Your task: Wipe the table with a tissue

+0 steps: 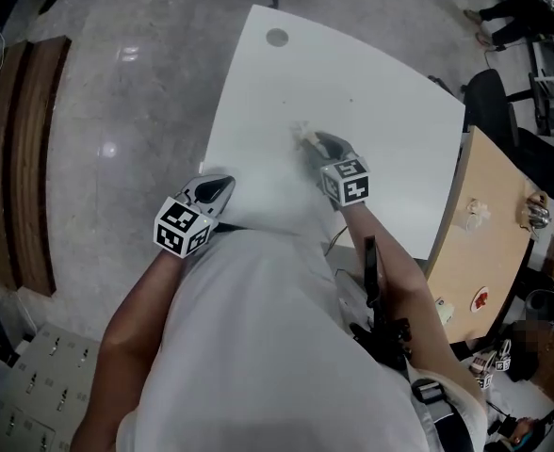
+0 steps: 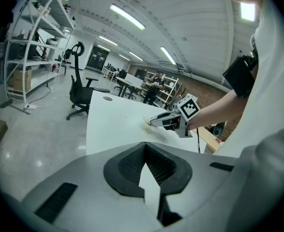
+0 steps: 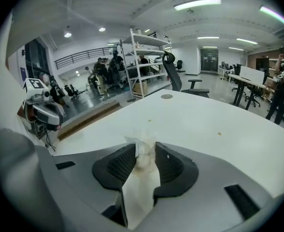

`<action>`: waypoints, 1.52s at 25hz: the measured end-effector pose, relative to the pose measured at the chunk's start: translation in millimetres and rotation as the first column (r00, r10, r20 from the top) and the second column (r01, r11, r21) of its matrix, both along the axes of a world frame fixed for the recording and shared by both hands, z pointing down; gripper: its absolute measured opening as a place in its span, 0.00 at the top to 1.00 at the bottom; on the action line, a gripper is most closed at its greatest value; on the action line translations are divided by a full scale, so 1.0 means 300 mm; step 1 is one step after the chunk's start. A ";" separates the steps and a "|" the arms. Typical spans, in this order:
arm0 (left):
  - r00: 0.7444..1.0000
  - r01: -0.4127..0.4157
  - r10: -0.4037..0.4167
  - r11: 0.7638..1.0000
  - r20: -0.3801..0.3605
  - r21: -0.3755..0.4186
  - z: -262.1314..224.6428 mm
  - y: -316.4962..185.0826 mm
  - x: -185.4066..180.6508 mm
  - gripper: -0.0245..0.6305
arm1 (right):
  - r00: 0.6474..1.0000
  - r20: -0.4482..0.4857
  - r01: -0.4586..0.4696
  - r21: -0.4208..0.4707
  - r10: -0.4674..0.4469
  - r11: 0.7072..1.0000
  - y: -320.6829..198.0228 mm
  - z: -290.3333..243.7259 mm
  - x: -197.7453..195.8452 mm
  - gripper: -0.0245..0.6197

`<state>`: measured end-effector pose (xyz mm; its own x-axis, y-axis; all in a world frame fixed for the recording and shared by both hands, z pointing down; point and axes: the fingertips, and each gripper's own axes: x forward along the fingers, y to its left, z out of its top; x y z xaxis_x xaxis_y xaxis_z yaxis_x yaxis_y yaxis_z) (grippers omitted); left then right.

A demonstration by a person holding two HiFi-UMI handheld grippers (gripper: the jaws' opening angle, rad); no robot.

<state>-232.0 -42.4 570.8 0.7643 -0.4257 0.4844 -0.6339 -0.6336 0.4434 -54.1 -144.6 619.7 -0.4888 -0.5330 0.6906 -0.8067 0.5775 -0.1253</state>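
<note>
White table with tissue stands on grey floor.

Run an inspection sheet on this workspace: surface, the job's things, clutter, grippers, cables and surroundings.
Surface: white table, with a round cap near the far end.
Job's things: crumpled tissue, held against the tabletop.
Clutter: two small specks on the table.
Grippers: right gripper has its fingers clamped on the tissue; left gripper sits at the near table edge, fingers together, nothing held.
Cables: cable on the floor by the shelving.
Surroundings: office chair, shelving, wooden side table, people in the distance.
</note>
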 end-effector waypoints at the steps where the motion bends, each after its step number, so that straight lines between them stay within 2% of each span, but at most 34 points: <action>1: 1.000 0.010 -0.010 1.000 -0.004 0.001 -0.003 -0.001 -0.007 0.95 | 1.000 -0.007 0.003 0.002 -0.003 1.000 -0.021 -0.001 -0.002 0.78; 11: 0.993 0.118 -0.118 0.993 -0.002 -0.026 0.014 0.036 -0.051 0.96 | 0.986 -0.058 0.158 0.034 -0.156 0.987 -0.232 0.006 -0.130 0.78; 19: 0.987 0.162 -0.162 0.986 0.012 -0.040 0.018 0.048 -0.104 0.96 | 0.966 -0.154 0.216 0.047 -0.207 0.975 -0.331 0.043 -0.229 0.78; 23: 0.985 0.175 -0.174 0.983 0.017 -0.049 0.026 0.057 -0.139 0.95 | 0.938 -0.236 0.274 0.061 -0.253 0.960 -0.333 0.064 -0.275 0.78; 26: 0.986 0.169 -0.168 0.984 0.020 -0.049 0.028 0.051 -0.146 0.96 | 0.926 -0.255 0.309 0.091 -0.277 0.947 -0.325 0.069 -0.279 0.78; 31: 0.990 0.143 -0.142 0.989 0.023 -0.038 0.022 0.038 -0.119 0.95 | 0.930 -0.260 0.294 0.107 -0.259 0.950 -0.309 0.072 -0.238 0.78; 38: 0.994 0.109 -0.108 0.993 0.018 -0.041 0.024 0.039 -0.102 0.95 | 0.919 -0.322 0.264 0.070 -0.229 0.962 -0.264 0.079 -0.161 0.78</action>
<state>-262.5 -30.7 578.1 0.7068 -0.4850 0.5150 -0.7051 -0.5417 0.4576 -102.4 -223.7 643.5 -0.3872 -0.5042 0.7720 -0.6254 0.7588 0.1819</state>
